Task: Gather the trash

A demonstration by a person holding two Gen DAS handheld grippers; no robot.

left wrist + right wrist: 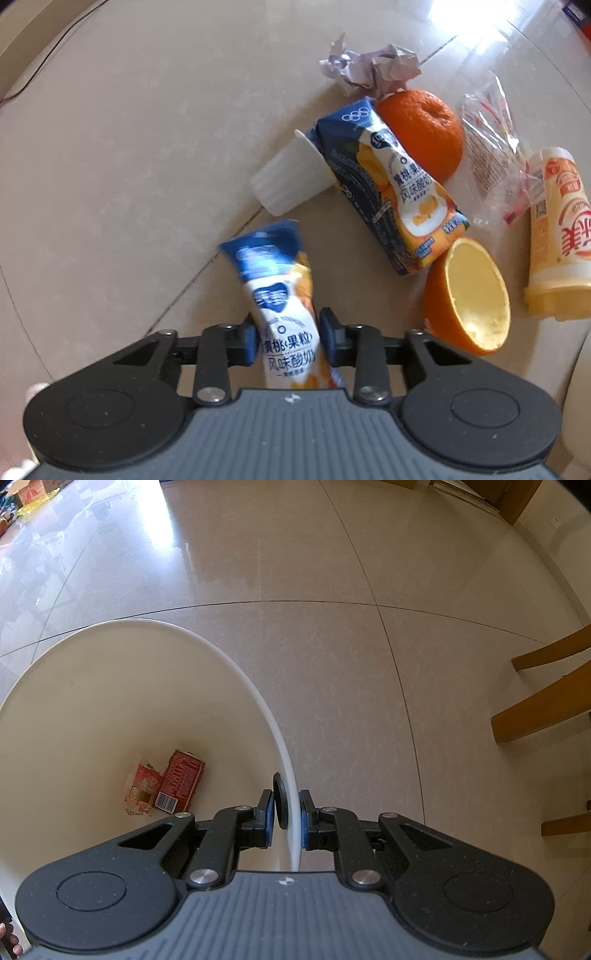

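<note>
Left tongs (288, 341) clamped on yogurt carton (282, 302), long axis running forward, lifted off floor (129, 166). Right tongs (287, 819) clamped on white bin (236, 672) rim; bin mouth lies left of that grip.

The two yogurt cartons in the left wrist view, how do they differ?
The near yogurt carton is squeezed flat and clamped in the left claw; the far yogurt carton keeps its boxy shape and lies on the floor, leaning against an orange. Both share the blue, white and orange print.
</note>
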